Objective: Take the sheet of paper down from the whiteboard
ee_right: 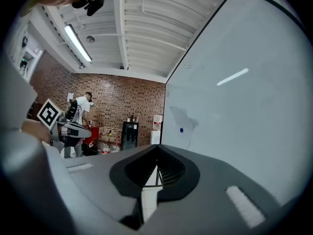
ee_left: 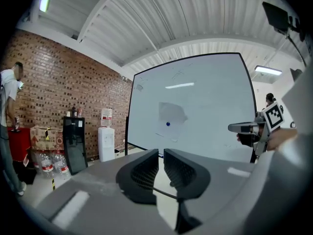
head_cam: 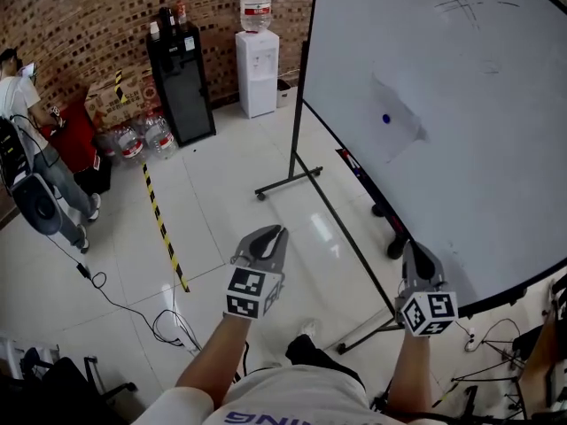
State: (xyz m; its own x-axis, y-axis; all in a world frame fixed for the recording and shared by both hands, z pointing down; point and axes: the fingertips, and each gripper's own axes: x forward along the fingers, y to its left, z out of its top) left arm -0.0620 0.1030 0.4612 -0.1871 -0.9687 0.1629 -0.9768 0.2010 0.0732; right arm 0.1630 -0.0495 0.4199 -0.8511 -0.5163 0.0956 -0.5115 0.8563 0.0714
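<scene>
Paper sheet [head_cam: 403, 127] hangs on whiteboard [head_cam: 483, 180], well ahead of right claw [head_cam: 415, 250].

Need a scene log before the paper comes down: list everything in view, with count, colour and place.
whiteboard: one, white, black frame, wheeled stand, right
sheet of paper: one, white, on the whiteboard
magnet: one, blue, on the sheet of paper
water dispenser: one, white, bottle on top, at the brick wall
cabinet: one, black, left of the water dispenser
water bottles: at least two, clear, floor beside the cabinet
cardboard box: one, brown, left of the cabinet
floor tape: one strip, yellow and black, mid floor
person: one, white shirt, far left
left gripper: one, grey, fingers shut, empty
right gripper: one, grey, fingers shut, empty, near the whiteboard
</scene>
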